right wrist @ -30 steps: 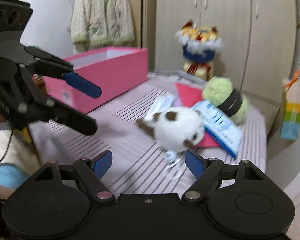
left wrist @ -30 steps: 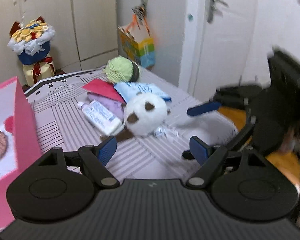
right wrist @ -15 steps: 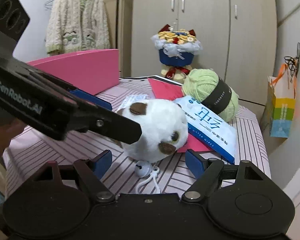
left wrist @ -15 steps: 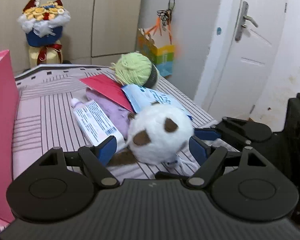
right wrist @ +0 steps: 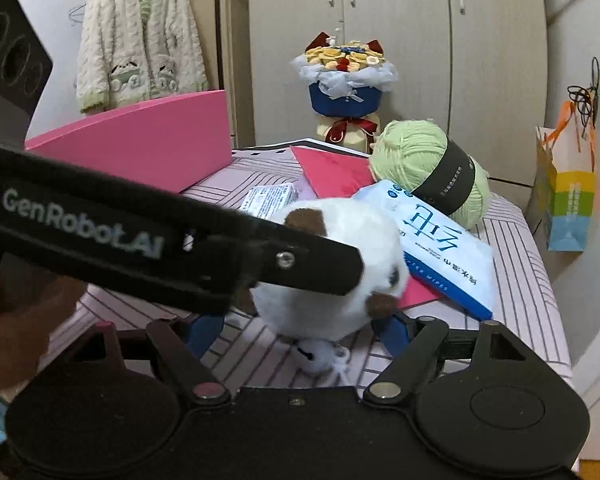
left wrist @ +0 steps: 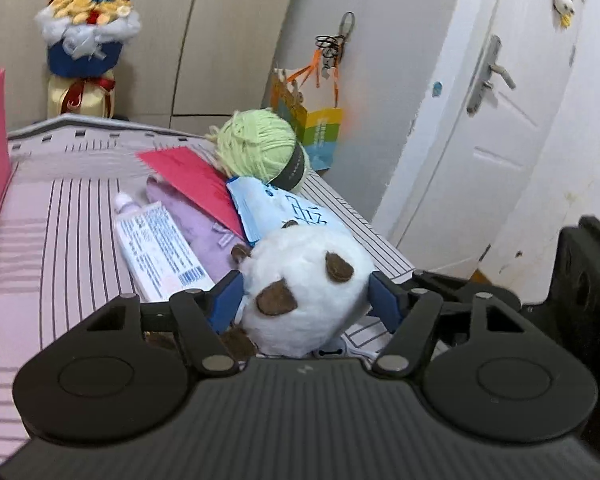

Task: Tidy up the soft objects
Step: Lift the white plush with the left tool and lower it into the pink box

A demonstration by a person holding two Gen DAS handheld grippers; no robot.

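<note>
Left gripper (left wrist: 303,297) just closed onto plush toy (left wrist: 306,292); right gripper (right wrist: 300,330) open. Pink box (right wrist: 148,140) at 10 o'clock; yarn ball (left wrist: 260,148), wipes pack (right wrist: 440,240) unsorted.

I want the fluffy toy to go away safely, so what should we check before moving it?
1. Plush toy sits between the left tool pads: ok. Its jaws have just been closing on it.
2. Grip firm enough to lift: cannot tell. The pads meet the fur on both sides, but the squeeze does not show.
3. Right tool open and holding nothing: ok.
4. Tube clear of the left tool: cannot tell. It lies right beside one pad.
5. Toy's dangling charm free of the tools: cannot tell.
6. Room inside the pink box: cannot tell, its inside is hidden.
</note>
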